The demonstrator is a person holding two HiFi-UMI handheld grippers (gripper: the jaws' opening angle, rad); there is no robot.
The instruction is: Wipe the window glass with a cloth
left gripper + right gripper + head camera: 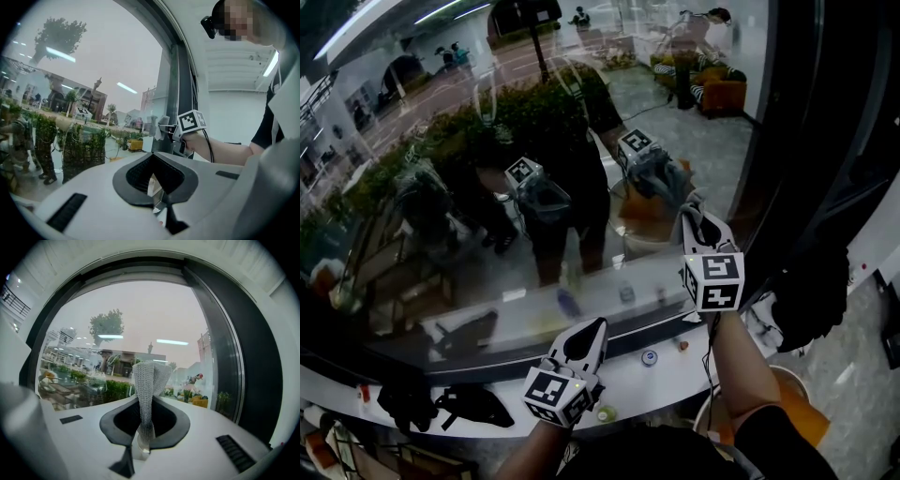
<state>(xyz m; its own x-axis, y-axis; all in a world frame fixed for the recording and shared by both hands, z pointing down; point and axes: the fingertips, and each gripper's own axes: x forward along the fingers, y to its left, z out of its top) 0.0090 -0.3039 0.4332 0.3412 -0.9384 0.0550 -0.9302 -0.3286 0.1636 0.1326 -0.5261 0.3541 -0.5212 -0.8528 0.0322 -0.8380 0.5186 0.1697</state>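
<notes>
Grey knitted cloth (pixel 151 380) we log as pinched in the right gripper (pixel 144 439) facing the clear window glass (pixel 140 319); left gripper (pixel 161 206) closed, empty.

Window glass (pixel 441 187) blocks ahead (dark frame (pixel 825 122) at right).

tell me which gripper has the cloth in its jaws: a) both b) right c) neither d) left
B: its own view shows the right gripper shut on the grey mesh cloth, while the left gripper has its jaws together with nothing between them.
</notes>
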